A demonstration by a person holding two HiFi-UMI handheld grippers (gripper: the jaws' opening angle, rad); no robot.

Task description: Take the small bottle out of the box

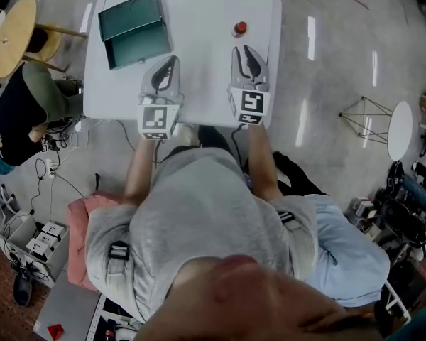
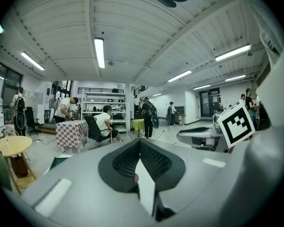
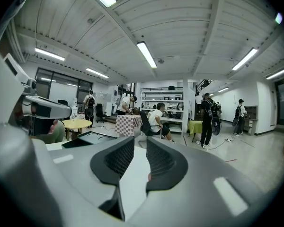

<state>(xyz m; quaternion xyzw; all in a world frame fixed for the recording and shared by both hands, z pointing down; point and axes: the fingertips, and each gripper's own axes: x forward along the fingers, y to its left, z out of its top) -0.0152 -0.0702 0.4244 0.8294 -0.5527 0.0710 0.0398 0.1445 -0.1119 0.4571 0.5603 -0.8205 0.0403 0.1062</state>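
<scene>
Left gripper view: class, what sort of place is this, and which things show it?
Probably a shared workshop or lab hall: ceiling strip lights, a shelving rack at the far wall, and people around a checkered-cloth table.

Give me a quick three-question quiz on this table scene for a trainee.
1. True or false: the small bottle lies inside the box.
2. Which has its jaws apart with nothing between them? A: left gripper. B: right gripper.
3. Fill in: in the head view, the box sits near the table's far ___ corner.
Key: 1 false, it stands on the table outside the box; 2 B; 3 left.
</scene>
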